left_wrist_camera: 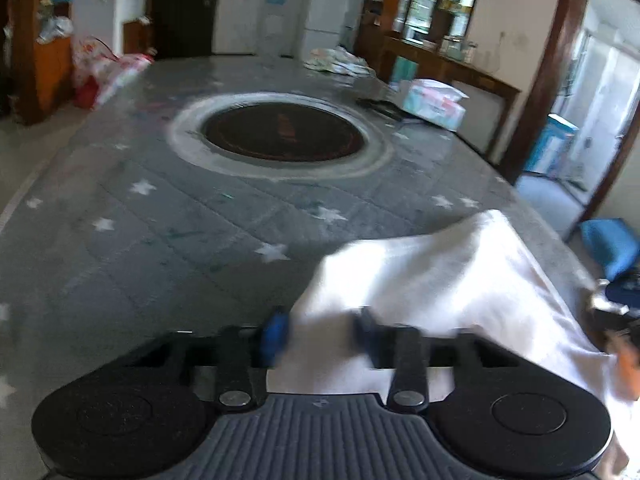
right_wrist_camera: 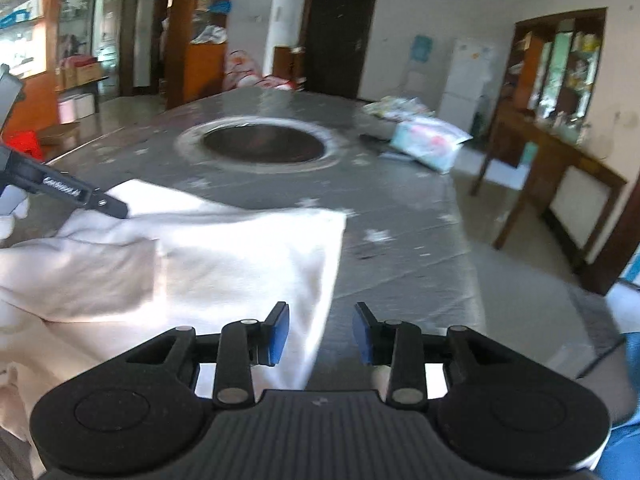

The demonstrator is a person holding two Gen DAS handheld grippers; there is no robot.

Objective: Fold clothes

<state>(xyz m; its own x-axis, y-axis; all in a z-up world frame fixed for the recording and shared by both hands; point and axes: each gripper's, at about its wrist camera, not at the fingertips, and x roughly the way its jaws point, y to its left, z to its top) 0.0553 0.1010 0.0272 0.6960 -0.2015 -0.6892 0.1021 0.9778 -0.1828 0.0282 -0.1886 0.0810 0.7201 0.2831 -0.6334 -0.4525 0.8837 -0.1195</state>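
Lying on the table [right_wrist_camera: 400,208], white garment [right_wrist_camera: 224,256] — both grippers' jaws parted, clamping nothing.

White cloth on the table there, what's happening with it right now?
A person is folding a white garment on a grey star-patterned table using two handheld grippers. The left gripper has the fabric running between its blue pads, though blur hides whether they are clamped on it. The right gripper is open and empty, its jaws straddling the cloth's near right edge. The garment is bunched and partly lifted, not yet a flat fold.
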